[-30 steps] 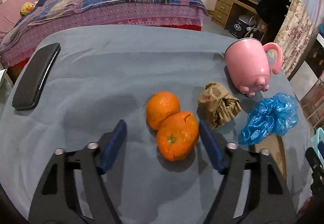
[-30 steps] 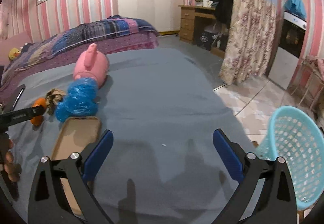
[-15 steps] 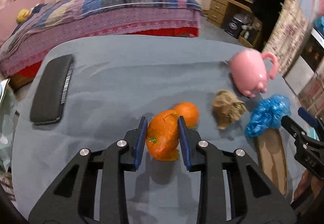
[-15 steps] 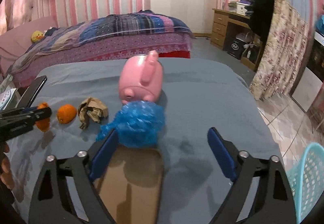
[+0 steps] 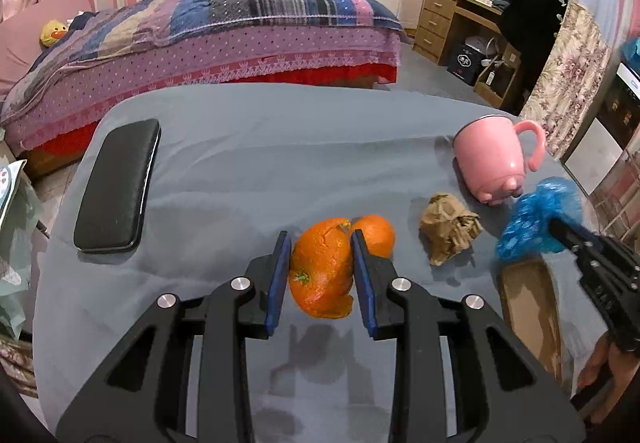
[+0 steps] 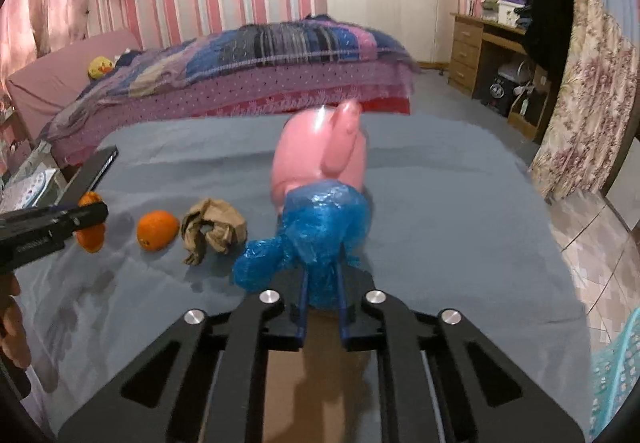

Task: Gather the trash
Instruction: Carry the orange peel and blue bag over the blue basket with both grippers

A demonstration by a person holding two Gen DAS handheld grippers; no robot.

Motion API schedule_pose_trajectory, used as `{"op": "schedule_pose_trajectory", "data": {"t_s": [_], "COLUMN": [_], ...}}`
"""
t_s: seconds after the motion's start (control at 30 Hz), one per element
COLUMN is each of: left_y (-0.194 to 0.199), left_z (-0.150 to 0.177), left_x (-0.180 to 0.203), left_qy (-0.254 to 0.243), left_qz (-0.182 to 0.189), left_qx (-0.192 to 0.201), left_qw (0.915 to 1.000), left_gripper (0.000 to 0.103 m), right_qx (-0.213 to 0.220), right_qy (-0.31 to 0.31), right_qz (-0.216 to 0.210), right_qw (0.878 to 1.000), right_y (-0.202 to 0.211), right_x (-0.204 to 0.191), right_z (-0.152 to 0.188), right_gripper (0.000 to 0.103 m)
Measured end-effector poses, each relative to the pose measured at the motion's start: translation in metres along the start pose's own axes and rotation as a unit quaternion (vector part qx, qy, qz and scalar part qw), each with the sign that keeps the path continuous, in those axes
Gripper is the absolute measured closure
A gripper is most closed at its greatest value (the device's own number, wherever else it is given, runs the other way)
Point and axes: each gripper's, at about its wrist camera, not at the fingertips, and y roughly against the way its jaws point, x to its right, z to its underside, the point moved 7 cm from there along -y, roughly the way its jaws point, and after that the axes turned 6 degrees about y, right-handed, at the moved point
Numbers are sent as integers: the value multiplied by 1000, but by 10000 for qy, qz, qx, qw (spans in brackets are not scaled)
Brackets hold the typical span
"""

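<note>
A grey-clothed surface [image 5: 248, 163] stands before a quilted bed [image 5: 208, 27] in a pink-striped room. The left claw [image 5: 320, 275] clamps an orange peel [image 5: 322, 271] beside an orange [image 5: 376, 233]. The right claw [image 6: 322, 307] is closing on a blue bag [image 6: 324, 227], near a pink mug [image 6: 320, 151] and crumpled paper [image 6: 214, 225].

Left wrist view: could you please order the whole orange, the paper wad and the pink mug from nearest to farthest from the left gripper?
1. Whole orange, just behind the right finger.
2. Paper wad, further right.
3. Pink mug, far right, tipped over.
</note>
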Motion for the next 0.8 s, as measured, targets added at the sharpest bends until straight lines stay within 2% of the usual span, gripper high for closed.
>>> {"op": "schedule_pose_trajectory", "data": {"t_s": [0.17, 0.27, 0.47, 0.63, 0.8], "left_y": [5, 10, 19, 30, 38], "left_z": [0, 2, 15, 36, 56], "left_x": [13, 29, 88, 152, 194], "left_qy": [-75, -193, -653, -1300, -1942], "left_qz": [107, 206, 585, 859, 836], "left_qx": [31, 51, 48, 49, 175], "left_qw": [9999, 9996, 9961, 9878, 9772], "left_gripper": [74, 74, 74, 74, 74], "right_qx": [176, 233, 348, 293, 266], "right_qy": [-200, -193, -257, -358, -683], "right_qz": [123, 451, 844, 961, 1160], "right_qw": [9996, 9985, 9955, 9943, 9905], "right_y": [36, 64, 108, 111, 113], "right_x": [19, 34, 60, 93, 133], "right_z": [14, 28, 47, 67, 76], "right_gripper": [92, 92, 92, 92, 92]}}
